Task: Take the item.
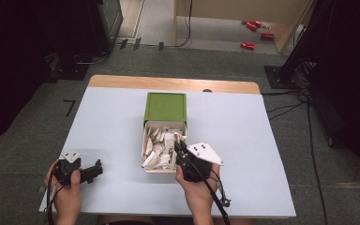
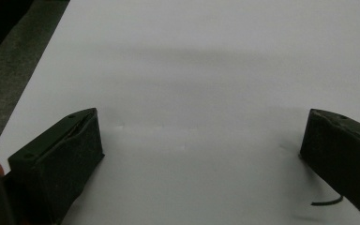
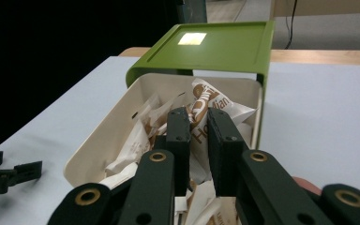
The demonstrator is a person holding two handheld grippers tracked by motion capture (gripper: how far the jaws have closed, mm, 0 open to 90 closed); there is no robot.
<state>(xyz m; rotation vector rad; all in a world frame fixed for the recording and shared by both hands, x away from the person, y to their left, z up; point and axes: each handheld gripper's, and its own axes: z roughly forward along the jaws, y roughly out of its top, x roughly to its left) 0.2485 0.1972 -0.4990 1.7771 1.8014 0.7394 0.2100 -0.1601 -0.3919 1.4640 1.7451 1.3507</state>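
A green box [image 1: 165, 107] stands at the table's middle with its white drawer [image 1: 144, 140] pulled out toward me. Several white paper packets [image 1: 161, 145] with brown print lie in the drawer. My right gripper [image 1: 180, 147] reaches into the drawer's near right part. In the right gripper view the right gripper [image 3: 199, 122] is shut on one upright packet [image 3: 206, 105], above the drawer [image 3: 108, 131] and in front of the green box [image 3: 211, 47]. My left gripper [image 1: 93, 171] rests low over the table at the near left. The left gripper [image 2: 201, 140] is open, with bare table between its jaws.
The pale blue-grey table [image 1: 243, 140] has a wooden strip [image 1: 168, 83] along its far edge. Red cans [image 1: 253, 26] lie on the floor behind. Cables [image 1: 304, 93] and dark stands are on the floor at the right. The left gripper's tips [image 3: 4, 176] appear left of the drawer.
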